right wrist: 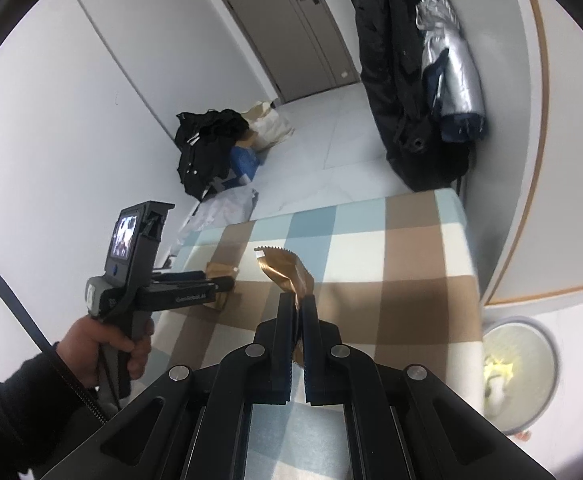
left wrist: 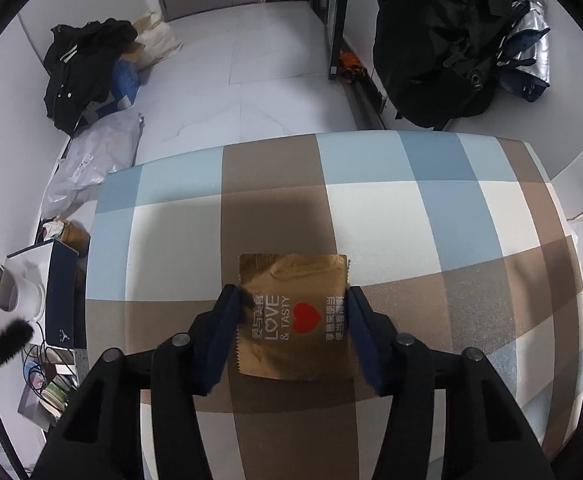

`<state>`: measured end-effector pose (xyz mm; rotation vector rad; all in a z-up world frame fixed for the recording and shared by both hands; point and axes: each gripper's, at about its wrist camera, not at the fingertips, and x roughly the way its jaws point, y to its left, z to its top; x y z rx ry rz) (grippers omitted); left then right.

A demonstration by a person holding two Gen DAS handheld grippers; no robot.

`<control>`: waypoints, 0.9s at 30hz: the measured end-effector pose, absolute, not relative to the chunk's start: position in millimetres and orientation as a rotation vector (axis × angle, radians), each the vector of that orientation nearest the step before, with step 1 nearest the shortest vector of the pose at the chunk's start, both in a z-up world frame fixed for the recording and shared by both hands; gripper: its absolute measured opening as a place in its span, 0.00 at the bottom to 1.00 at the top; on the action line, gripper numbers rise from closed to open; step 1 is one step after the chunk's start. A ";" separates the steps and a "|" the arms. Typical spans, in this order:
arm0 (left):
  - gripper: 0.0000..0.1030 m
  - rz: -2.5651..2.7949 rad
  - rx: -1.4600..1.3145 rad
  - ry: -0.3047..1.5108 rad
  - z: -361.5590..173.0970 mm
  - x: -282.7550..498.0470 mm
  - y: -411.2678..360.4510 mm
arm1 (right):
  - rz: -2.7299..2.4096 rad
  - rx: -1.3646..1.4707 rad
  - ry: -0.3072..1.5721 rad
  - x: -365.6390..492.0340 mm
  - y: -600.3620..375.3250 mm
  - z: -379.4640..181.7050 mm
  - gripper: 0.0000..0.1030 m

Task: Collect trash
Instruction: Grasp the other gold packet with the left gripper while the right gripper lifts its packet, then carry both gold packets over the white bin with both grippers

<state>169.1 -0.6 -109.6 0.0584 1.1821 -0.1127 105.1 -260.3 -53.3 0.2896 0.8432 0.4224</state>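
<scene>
Gold wrapper (left wrist: 297, 318) clamped by left gripper (left wrist: 294, 312) on checked tablecloth (left wrist: 431, 216).

The left tool (left wrist: 293, 300), a black two-finger clamp with dark blue pads (left wrist: 227, 320), points steeply down. Its fingers stand either side of a flat gold foil packet (left wrist: 295, 316), the pads meeting the packet's left and right edges. In the right wrist view this tool sits at nine o'clock, held by a bare hand (right wrist: 103, 348) wrapped round its grip, a dark knitted sleeve (right wrist: 15, 412) at eight o'clock. The right tool (right wrist: 297, 320), of the same black build, has its fingers pressed together on a crumpled gold wrapper (right wrist: 287, 272) that sticks out toward twelve o'clock.
</scene>
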 end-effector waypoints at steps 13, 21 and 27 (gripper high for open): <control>0.34 -0.109 0.000 1.183 -109.1 155.7 -0.7 | 0.421 0.312 0.772 79.1 -279.0 -40.0 0.03; 0.34 -0.155 -0.103 1.163 -87.1 138.4 -12.0 | 0.413 0.342 0.702 56.6 -308.8 -13.9 0.03; 0.34 -0.283 -0.085 1.078 -52.2 122.4 -65.5 | 0.372 0.346 0.621 41.0 -352.7 17.9 0.03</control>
